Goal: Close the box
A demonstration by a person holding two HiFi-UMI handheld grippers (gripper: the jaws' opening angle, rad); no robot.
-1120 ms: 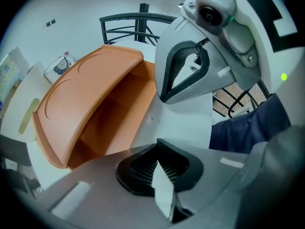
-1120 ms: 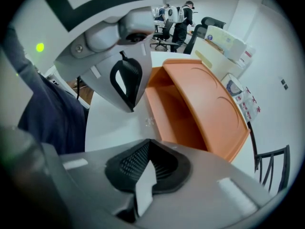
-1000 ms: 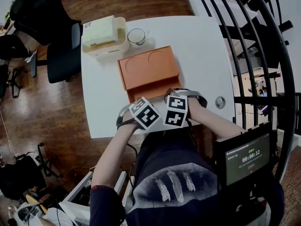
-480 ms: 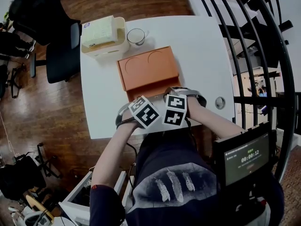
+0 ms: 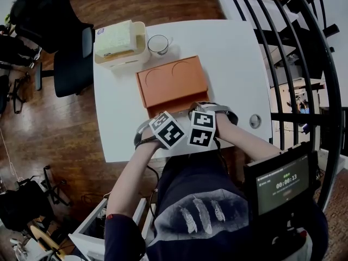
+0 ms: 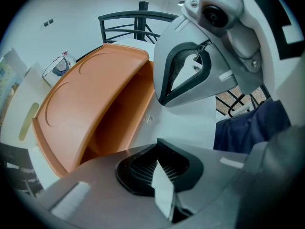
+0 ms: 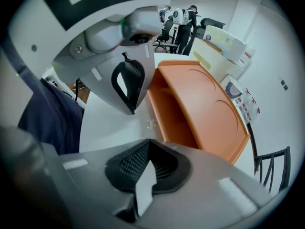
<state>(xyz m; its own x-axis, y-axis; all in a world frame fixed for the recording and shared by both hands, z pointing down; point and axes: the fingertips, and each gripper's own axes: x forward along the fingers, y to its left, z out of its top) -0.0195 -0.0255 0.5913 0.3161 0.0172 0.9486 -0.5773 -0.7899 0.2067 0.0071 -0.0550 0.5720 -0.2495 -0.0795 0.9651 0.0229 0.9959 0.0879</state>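
box (image 5: 172, 83): orange, sat on the white table (image 5: 234, 53), lid tilted up over its open near side.
left gripper (image 6: 159, 168): was near the box's near edge, jaws pressed together, empty.
right gripper (image 7: 145, 168): was beside the left, also facing the box, jaws together, empty.
cup (image 5: 158, 43): stood just past the box's far edge.

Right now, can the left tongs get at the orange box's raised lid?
Probably yes. The left tongs sit just short of the orange box, and its raised lid stands ahead with only bare white table between. The right tongs crowd close alongside but not across that path.
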